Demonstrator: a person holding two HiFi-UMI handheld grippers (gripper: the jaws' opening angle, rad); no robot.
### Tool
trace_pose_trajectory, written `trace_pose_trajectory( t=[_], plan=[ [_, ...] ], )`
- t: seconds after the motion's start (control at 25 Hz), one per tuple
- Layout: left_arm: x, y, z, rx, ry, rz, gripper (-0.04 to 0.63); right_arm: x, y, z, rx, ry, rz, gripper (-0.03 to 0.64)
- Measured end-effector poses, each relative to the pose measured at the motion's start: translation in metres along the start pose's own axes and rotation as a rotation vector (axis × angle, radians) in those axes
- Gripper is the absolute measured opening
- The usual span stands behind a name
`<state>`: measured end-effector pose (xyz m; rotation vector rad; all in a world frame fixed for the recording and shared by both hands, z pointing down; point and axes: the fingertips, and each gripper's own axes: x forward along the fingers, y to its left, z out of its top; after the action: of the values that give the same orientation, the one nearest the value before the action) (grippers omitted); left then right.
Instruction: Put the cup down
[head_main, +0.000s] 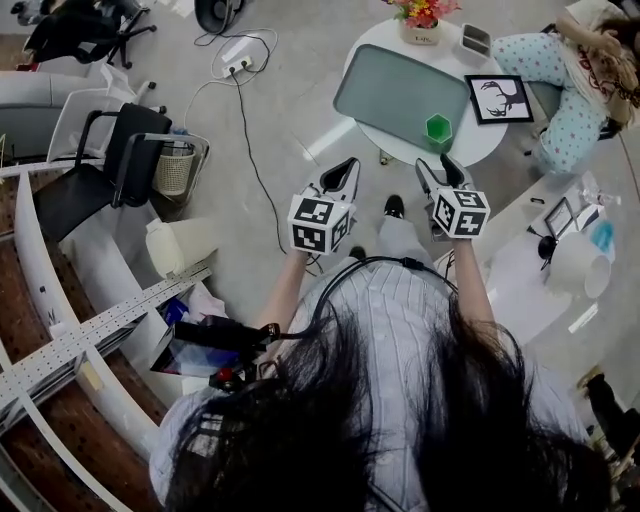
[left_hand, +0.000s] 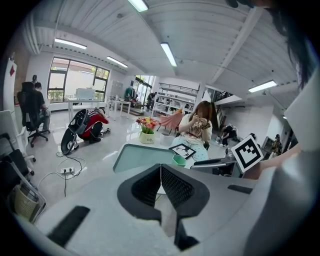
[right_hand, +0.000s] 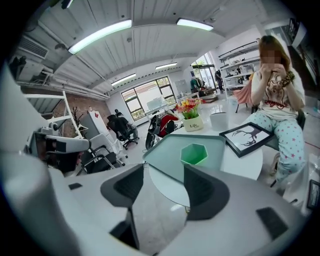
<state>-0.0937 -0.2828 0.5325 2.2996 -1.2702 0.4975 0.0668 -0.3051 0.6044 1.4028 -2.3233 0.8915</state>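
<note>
The green cup stood upright on the grey-green tray, at the tray's near corner, and nothing was touching it. The tray lay on the round white table, with a black picture frame just beside the cup on the bare tabletop and a pot of flowers at the table's far edge. Your right gripper hung short of the table edge with its jaws spread apart and empty; in the right gripper view the cup showed beyond the gap between them, clear of both pads. Your left gripper was level with the right one and to its left, over the floor, its jaws pressed together with nothing between them. A person sat on the far right side of the table. Off to your left stood a black chair with a wire basket next to it.
</note>
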Motion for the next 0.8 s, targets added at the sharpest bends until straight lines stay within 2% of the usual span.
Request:
trace_pose_trajectory(
  t=[0.32, 0.8],
  plan=[
    [-0.043, 0.004, -0.001, 0.019, -0.052, -0.007, 0.017, -0.035, 0.052, 0.016, 0.023, -0.118, 0.023, 0.229],
    [-0.109, -0.01, -0.036, 0.039, -0.099, -0.021, 0.017, -0.091, 0.118, -0.01, 0.034, -0.214, 0.04, 0.114]
  ],
)
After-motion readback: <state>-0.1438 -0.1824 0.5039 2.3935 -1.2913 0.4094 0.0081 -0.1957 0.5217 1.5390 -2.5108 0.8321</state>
